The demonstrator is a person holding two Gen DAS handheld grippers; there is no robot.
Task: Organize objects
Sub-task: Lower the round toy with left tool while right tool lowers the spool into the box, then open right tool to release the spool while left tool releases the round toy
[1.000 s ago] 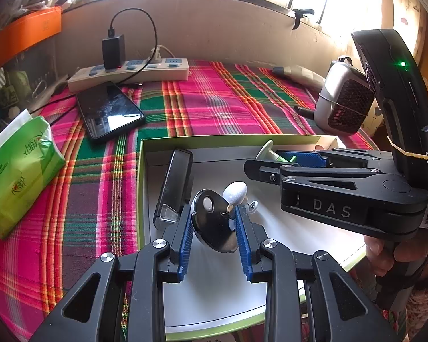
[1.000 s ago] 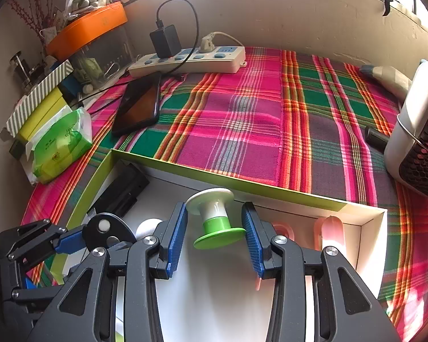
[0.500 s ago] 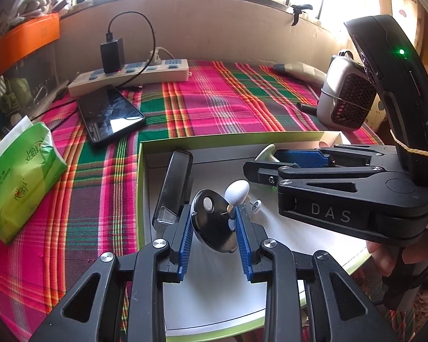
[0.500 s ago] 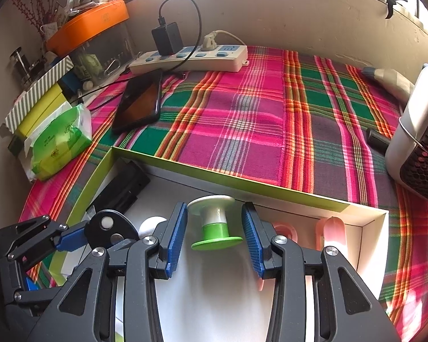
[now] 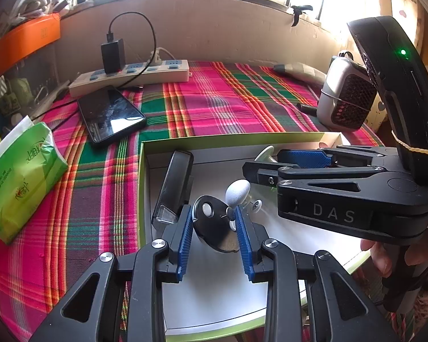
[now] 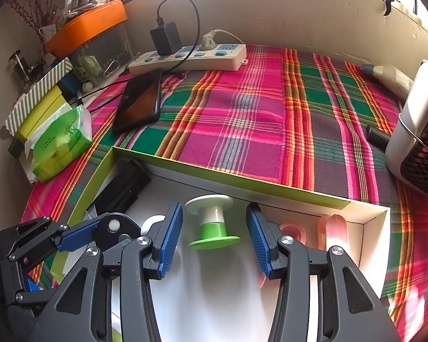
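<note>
Shallow green-rimmed box (image 6: 242,183), white floor, on plaid-covered worktop (image 6: 242,119); far wall of box just ahead of both grippers, right-hand corner wall beyond the right gripper's (image 6: 214,233) right finger. Bare white floor lies beneath and behind both grippers. Right gripper: jaws parted wide, gripping nothing; green-and-white spool (image 6: 212,222) stands upright between the blue pads, clear of each. Two pink pieces (image 6: 332,228) ahead and right of it, partly hidden behind the right finger; form unclear. Left gripper (image 5: 214,222): jaws closed on a black disc (image 5: 214,228) held on edge, white dot on its face, lower rim worn brown. White egg-shaped item (image 5: 236,189) just ahead of its right pad; small fittings beside it hard to make out. Black rectangular case (image 5: 175,185) leans along the box's left wall, ahead-left of the left gripper. In the left view the right gripper's body covers the box's right half, hiding most of the spool. Outside the box, ahead-left: phone (image 5: 109,112), power strip (image 5: 131,75), green tissue pack (image 5: 22,176); ahead-right: grey mesh-fronted appliance (image 5: 345,97).
</note>
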